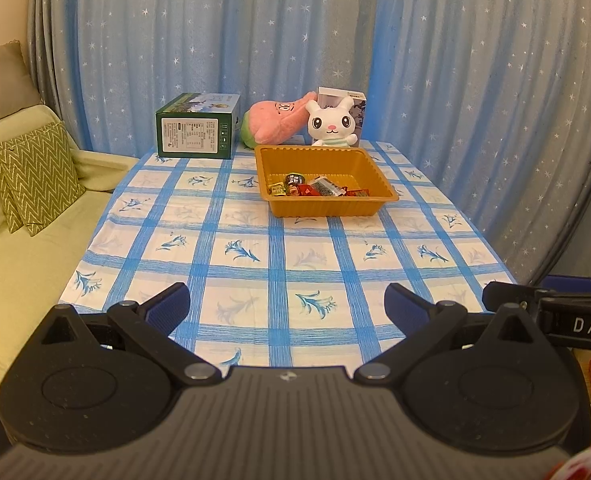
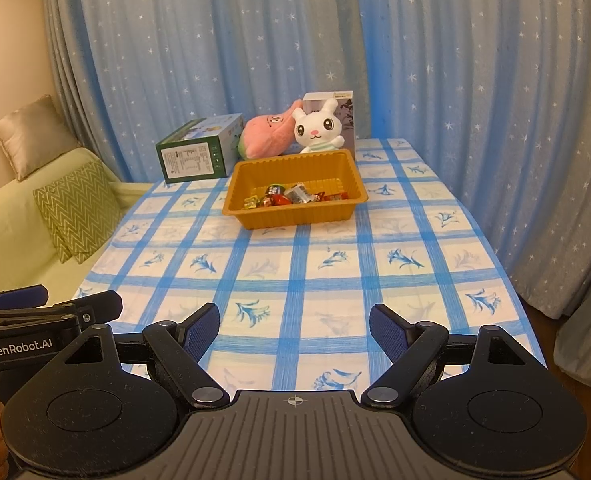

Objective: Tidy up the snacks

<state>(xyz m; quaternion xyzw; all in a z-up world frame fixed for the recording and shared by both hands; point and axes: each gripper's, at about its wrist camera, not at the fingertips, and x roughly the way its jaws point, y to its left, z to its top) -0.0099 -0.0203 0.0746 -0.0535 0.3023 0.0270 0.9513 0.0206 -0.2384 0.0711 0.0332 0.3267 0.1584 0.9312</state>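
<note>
An orange plastic tray (image 1: 323,206) (image 2: 295,216) stands on the far half of the table with several wrapped snacks (image 1: 315,189) (image 2: 291,197) lying along its near side. My left gripper (image 1: 286,305) hovers over the table's near edge, open, nothing between its blue-padded fingers. My right gripper (image 2: 294,326) is beside it at the same near edge, also open and empty. The other gripper's side shows at the right edge of the left wrist view and at the left edge of the right wrist view. Both grippers are far from the tray.
A green carton (image 1: 197,126) (image 2: 197,148), a pink plush (image 1: 275,122) (image 2: 265,136), a white rabbit plush (image 1: 333,124) (image 2: 317,128) and a small box line the table's far end before blue star curtains. A sofa with cushions (image 1: 35,178) lies left of the checked tablecloth (image 1: 255,248).
</note>
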